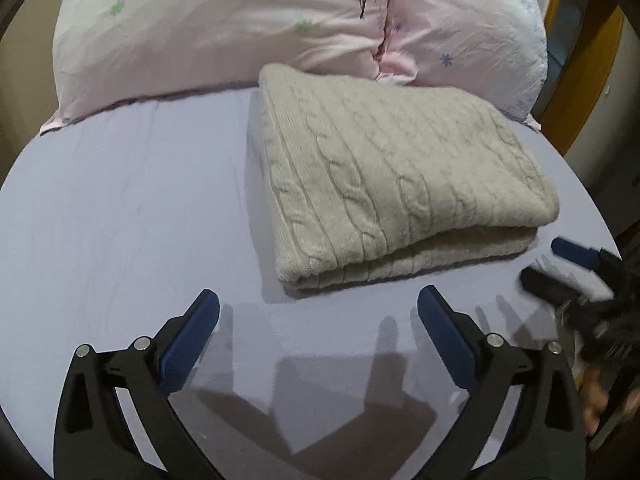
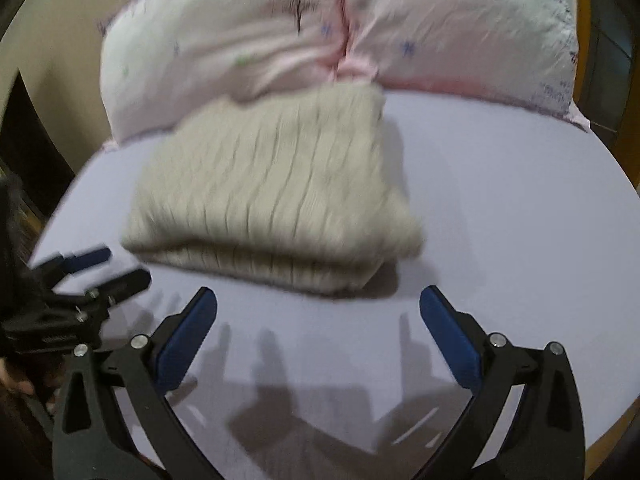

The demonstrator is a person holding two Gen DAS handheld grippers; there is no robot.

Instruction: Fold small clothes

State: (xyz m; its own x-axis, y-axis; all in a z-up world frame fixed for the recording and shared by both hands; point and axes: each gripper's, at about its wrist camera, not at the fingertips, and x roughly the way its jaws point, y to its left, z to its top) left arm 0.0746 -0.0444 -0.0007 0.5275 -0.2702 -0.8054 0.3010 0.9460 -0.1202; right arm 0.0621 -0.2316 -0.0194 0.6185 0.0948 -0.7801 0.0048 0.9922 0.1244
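Though the right wrist view is smeared by motion blur, the sweater [image 2: 272,196] reads clearly enough there as a folded cream bundle lying on the lilac sheet [image 2: 500,216], its far edge touching the pillows [image 2: 440,32]. From the left wrist view the sweater [image 1: 396,172] is sharp: cable-knit, folded into a thick rectangle with layered edges facing the camera, its far corner against the pink flowered pillows [image 1: 224,28] and the sheet [image 1: 120,208] bare around it.

Neither tool touches the cloth. The left gripper [image 1: 318,304] hovers above the sheet just short of the sweater's near edge, its blue pads spread wide with nothing between them. The right gripper [image 2: 318,302] sits likewise near the fold, jaws wide apart and empty.

Each tool also shows in the other's view, only partly. At the right edge of the left view, the right gripper [image 1: 556,268] is blurred and cut off, its fingers apart beside the sweater's near right corner; a bit of hand below it is too blurred to read. At the left edge of the right view, the left gripper [image 2: 112,268] is in the same way half out of frame, fingers apart. Finger shadows streak the sheet in front of both cameras. How many layers the fold has cannot be counted.
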